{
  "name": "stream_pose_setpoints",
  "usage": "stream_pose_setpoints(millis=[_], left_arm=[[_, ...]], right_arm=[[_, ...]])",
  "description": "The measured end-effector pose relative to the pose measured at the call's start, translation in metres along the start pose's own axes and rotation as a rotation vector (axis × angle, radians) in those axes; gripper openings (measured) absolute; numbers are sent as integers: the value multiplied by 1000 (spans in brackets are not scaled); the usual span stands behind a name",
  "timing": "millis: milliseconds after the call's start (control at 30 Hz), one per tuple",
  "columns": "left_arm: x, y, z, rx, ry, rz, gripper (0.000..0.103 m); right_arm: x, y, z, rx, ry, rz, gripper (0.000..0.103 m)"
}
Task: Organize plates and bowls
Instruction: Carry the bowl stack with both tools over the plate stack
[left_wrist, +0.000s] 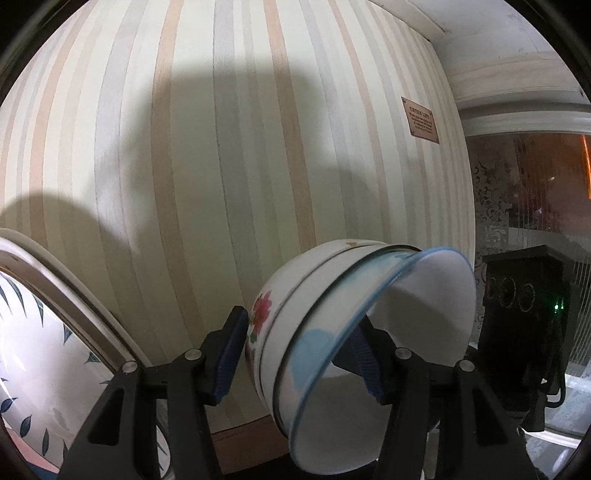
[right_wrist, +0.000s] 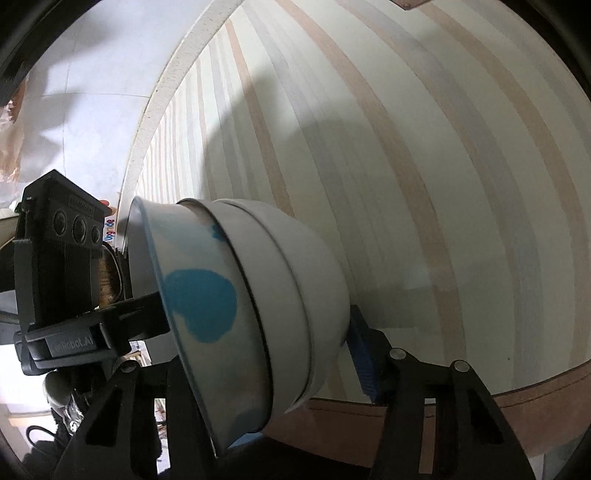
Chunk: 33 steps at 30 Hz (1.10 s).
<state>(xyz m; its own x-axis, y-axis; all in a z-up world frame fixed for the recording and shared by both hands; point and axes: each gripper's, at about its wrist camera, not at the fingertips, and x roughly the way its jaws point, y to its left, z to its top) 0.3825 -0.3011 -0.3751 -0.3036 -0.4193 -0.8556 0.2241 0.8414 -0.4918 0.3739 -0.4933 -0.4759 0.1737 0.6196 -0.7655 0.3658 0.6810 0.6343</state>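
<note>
Nested bowls (left_wrist: 332, 332) are clamped by both grippers' jaws over the striped counter (left_wrist: 184, 147); a leaf-patterned plate (left_wrist: 33, 350) is seen just left.

Dim, hard shadows on striped surface (left_wrist: 258, 166) — fisheye-bent edges.

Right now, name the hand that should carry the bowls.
Left, likely. The left gripper has its jaws clamped on the bowl stack, one pad on the flowered bowl, one inside the blue-rimmed bowl. The right gripper has one finger hidden, so its grip is unconfirmed.
</note>
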Motion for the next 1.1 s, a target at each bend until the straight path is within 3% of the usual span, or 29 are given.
stream_pose_setpoints(millis=[633,1100], left_arm=[[-14,-12,1,16,-45,28,54],[-66,16,-11,-39,-94,57,54]], right_arm=[[-18,6,-5,-35,-34,13,57],[-21,49,-18,-103,-10,44,57]])
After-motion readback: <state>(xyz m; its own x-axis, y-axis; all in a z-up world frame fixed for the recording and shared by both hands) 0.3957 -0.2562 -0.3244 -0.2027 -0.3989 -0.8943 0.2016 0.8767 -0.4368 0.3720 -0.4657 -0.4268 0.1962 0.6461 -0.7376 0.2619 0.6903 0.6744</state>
